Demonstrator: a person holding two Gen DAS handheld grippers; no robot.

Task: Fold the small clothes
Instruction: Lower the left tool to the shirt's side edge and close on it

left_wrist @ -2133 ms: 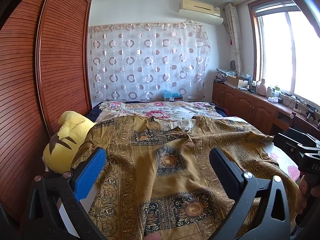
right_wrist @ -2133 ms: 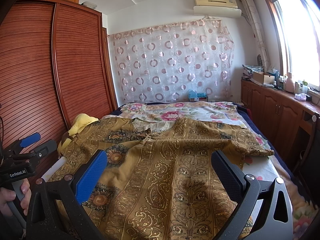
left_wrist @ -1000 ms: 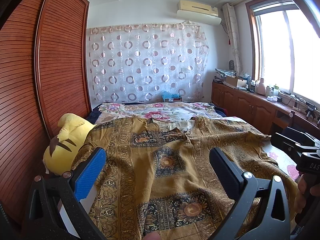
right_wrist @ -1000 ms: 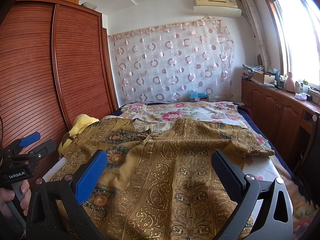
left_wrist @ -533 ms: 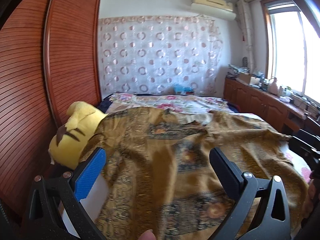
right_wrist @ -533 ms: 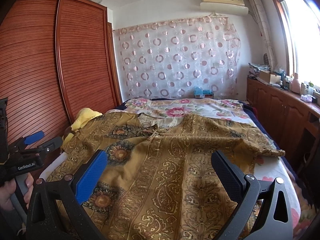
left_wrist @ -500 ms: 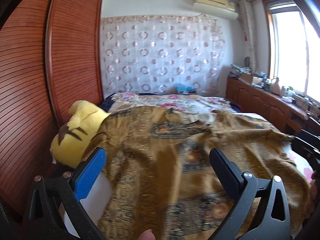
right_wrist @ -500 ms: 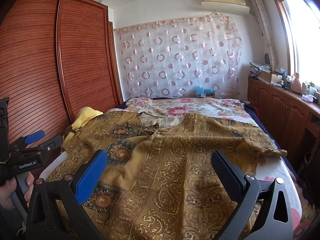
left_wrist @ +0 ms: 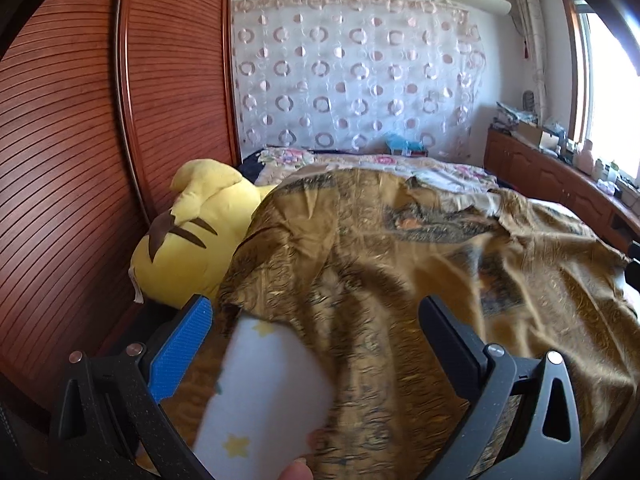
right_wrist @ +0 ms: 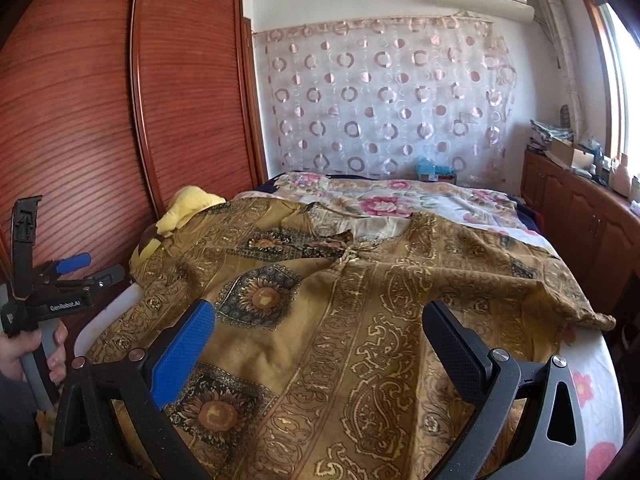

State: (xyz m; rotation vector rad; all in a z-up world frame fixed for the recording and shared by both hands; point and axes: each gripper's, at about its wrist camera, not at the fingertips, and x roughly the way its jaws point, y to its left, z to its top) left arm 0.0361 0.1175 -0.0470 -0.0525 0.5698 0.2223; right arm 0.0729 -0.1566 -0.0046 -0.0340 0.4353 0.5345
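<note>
Nearby, a yellow plush toy (left_wrist: 188, 236) lay against the gold patterned garment (right_wrist: 360, 320) spread over the bed (right_wrist: 596, 384); my left gripper (left_wrist: 316, 320) and right gripper (right_wrist: 320, 328) hovered over it, jaws spread, holding nothing.

My jaws stand wide apart over the golden-brown patterned garment (left_wrist: 380, 280), which lies spread and blurred across the bed (left_wrist: 440, 170). Its near left edge is lifted off a white star-printed sheet (left_wrist: 264, 392). A yellow plush toy (left_wrist: 192, 236) sits just beside the garment, against the reddish slatted wardrobe (left_wrist: 80, 160).
</note>
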